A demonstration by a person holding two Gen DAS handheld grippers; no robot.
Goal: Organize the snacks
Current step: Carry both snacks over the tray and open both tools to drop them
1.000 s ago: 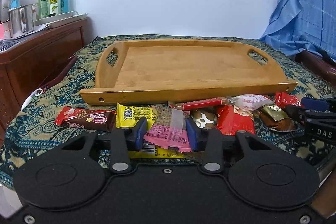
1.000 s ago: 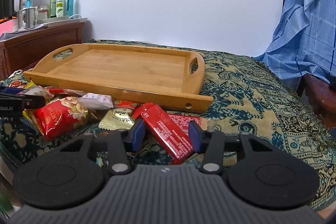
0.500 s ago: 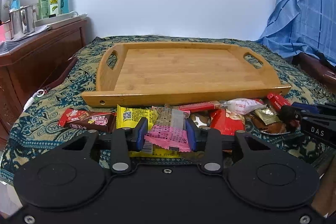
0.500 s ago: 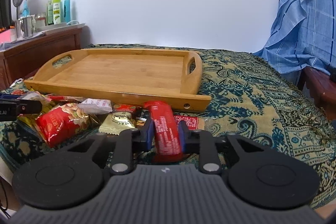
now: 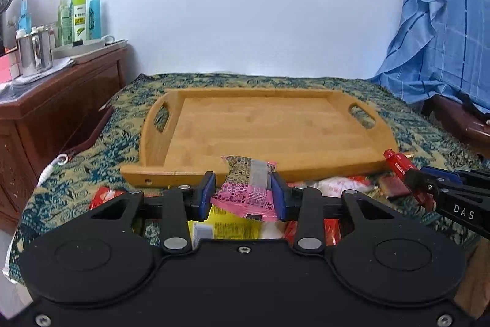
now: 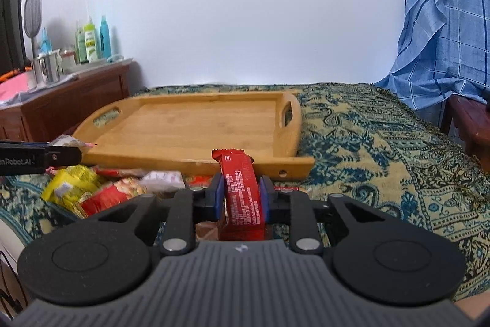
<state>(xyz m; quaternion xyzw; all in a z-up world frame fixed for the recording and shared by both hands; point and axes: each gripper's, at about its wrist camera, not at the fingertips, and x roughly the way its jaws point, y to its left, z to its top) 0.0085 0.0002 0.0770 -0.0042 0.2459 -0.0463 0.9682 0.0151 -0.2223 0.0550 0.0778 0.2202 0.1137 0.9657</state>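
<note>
My left gripper [image 5: 243,186] is shut on a pink snack packet [image 5: 249,173], held up in front of the wooden tray's near wall [image 5: 321,170]. My right gripper [image 6: 241,189] is shut on a red snack bar [image 6: 240,173], which points toward the tray [image 6: 183,160]. The tray holds nothing. In the left wrist view the right gripper [image 5: 428,183] enters from the right with the red bar [image 5: 398,164]. In the right wrist view the left gripper [image 6: 61,156] shows at the left edge. Loose snacks lie before the tray: a yellow packet [image 6: 73,183], a red nut packet [image 6: 113,195] and a white one [image 6: 162,176].
A blue and gold patterned cloth [image 6: 382,149] covers the table. A dark wooden cabinet [image 5: 61,112] with bottles [image 5: 79,17] and a metal mug [image 5: 33,51] stands at the left. A blue checked cloth [image 5: 444,36] hangs over a chair at the right.
The left gripper has risen with the pink packet, off the snack pile. The right gripper's jaws closed on the red bar and tipped it up toward the tray.
</note>
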